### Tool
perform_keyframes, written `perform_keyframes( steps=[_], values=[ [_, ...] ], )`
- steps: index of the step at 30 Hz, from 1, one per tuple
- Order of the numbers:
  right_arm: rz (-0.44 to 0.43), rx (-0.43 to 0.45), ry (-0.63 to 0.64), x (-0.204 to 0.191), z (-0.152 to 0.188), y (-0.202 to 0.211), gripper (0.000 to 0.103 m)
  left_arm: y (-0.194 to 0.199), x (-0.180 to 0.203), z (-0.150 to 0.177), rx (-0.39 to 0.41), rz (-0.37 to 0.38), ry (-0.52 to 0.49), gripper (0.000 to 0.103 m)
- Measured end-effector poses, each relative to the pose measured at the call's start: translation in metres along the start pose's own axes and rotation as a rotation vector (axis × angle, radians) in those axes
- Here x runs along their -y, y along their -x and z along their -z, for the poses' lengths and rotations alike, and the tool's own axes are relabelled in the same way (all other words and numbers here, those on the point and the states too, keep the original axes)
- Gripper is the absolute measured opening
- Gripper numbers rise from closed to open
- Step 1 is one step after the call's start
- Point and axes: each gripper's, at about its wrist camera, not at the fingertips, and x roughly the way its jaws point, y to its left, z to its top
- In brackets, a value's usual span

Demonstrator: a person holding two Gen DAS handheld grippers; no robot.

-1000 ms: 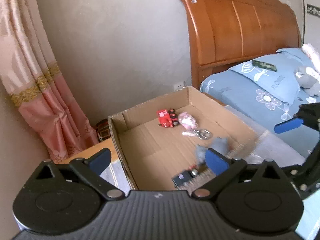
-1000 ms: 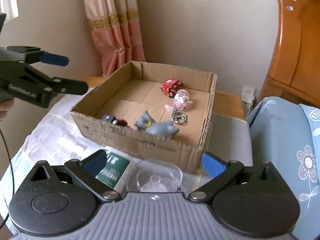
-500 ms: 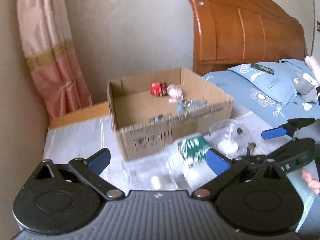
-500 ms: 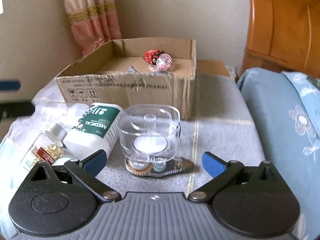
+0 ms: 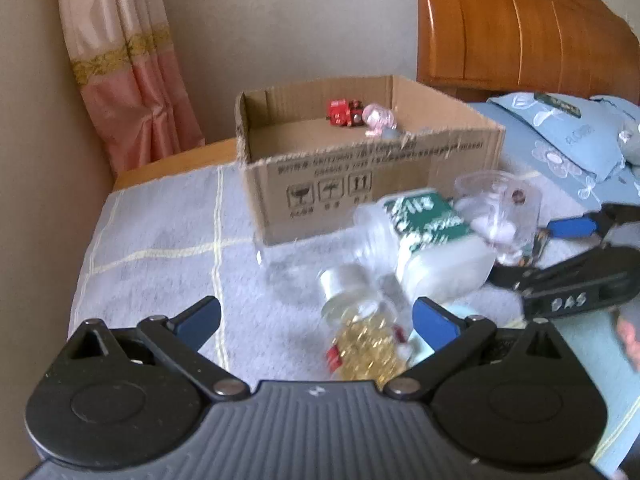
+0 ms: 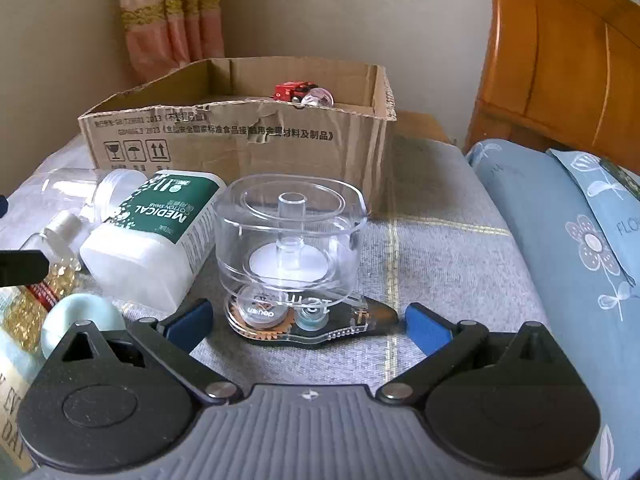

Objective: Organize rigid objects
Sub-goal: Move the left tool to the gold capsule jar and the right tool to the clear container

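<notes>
Left: the left tool [image 5: 316, 318] hangs low over the desk [image 5: 160, 240] with its fingers apart and nothing between them. It points toward a capsule bottle [image 5: 360, 336] lying on its side just ahead, which suggests this bottle is its next pick. The view is blurred here, so whether anything touches cannot be told.

Centre: a white swab bottle [image 6: 152, 232], also on its side, lies against the capsule bottle's neck end. Behind both stands the box [image 6: 240, 136], open at the top, already holding a red toy [image 6: 292, 90] and a pink trinket [image 6: 318, 98] at its far wall. It appears to serve as the collecting place, so the loose items in front of it are judged still to be sorted.

Right: a clear holder [image 6: 290, 236] stands upright with a tape dispenser [image 6: 316, 320] lying flat at its base, the two touching. The right tool [image 6: 308, 324] sits close to the desk, fingers spread wide either side of the dispenser without gripping it. This placement reads as lined up for a grasp there.
</notes>
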Motion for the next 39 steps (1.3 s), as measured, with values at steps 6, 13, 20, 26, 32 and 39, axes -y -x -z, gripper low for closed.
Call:
perform_keyframes(
  steps=[6, 13, 20, 26, 32, 39],
  values=[
    [-0.006, 0.039, 0.009, 0.004, 0.008, 0.004, 0.103, 0.01, -0.017, 0.014, -0.001, 0.017, 0.03, 0.102],
    [-0.003, 0.036, 0.005, 0.005, 0.007, 0.005, 0.103, 0.018, -0.03, 0.031, -0.04, -0.064, 0.002, 0.102],
    [0.008, 0.026, -0.005, 0.004, 0.004, 0.005, 0.103, 0.01, -0.032, 0.033, -0.046, 0.002, 0.013, 0.102],
    [0.016, 0.003, -0.018, 0.014, 0.002, 0.005, 0.103, 0.003, -0.042, 0.037, -0.072, -0.062, 0.033, 0.102],
    [0.023, 0.014, -0.026, 0.019, 0.006, 0.007, 0.103, 0.003, -0.057, 0.04, -0.095, -0.082, 0.099, 0.102],
    [0.028, 0.036, -0.028, 0.018, 0.009, 0.007, 0.103, 0.003, -0.025, 0.037, -0.079, 0.025, 0.045, 0.102]
  ],
)
